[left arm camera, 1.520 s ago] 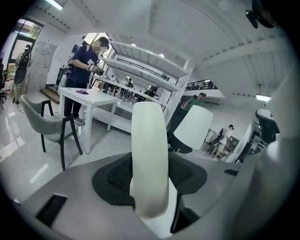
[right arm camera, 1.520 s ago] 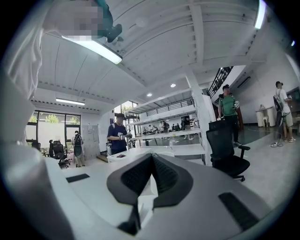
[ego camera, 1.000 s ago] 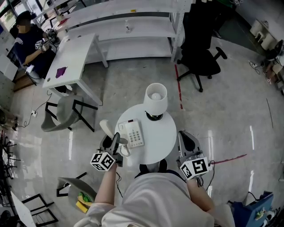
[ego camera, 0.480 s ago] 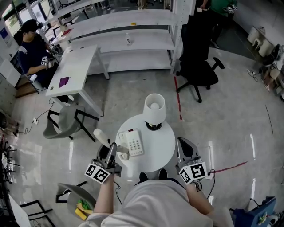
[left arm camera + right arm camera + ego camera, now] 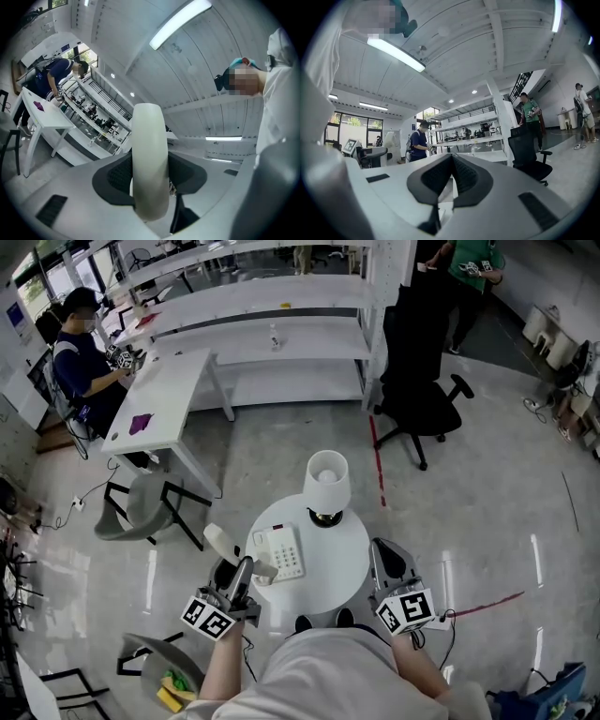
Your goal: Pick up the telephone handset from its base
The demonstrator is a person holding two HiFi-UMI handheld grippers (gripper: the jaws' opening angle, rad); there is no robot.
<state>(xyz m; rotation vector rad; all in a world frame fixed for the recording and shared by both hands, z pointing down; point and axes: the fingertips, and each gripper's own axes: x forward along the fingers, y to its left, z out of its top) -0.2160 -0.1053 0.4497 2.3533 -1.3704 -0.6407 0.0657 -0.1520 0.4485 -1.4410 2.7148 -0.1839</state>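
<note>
Count of tools: two grippers, one in each of my hands.

Left gripper (image 5: 242,570): its jaws pinch one cream telephone handset (image 5: 149,154). In the left gripper view the handset stands upright between the two dark pads, which press on it from either side. In the head view it sits at the left edge of the table, angled out past the rim, just beside the base and outside the base's outline.

Right gripper (image 5: 451,168): its jaws are pressed together, pad against pad. I hold it near the right edge of the table, well apart from the handset.

Items on the one round white table (image 5: 339,554):
- one white telephone base (image 5: 284,551), keypad facing up, on the left half;
- one lamp (image 5: 326,482) with a white shade, at the far edge.

Around the table, in the head view:
- one black office chair (image 5: 422,399), beyond and to the right;
- one grey chair (image 5: 131,509), to the left;
- one white desk (image 5: 164,395), with one person (image 5: 86,367) seated at it;
- one more person (image 5: 472,266), standing at the top right.
</note>
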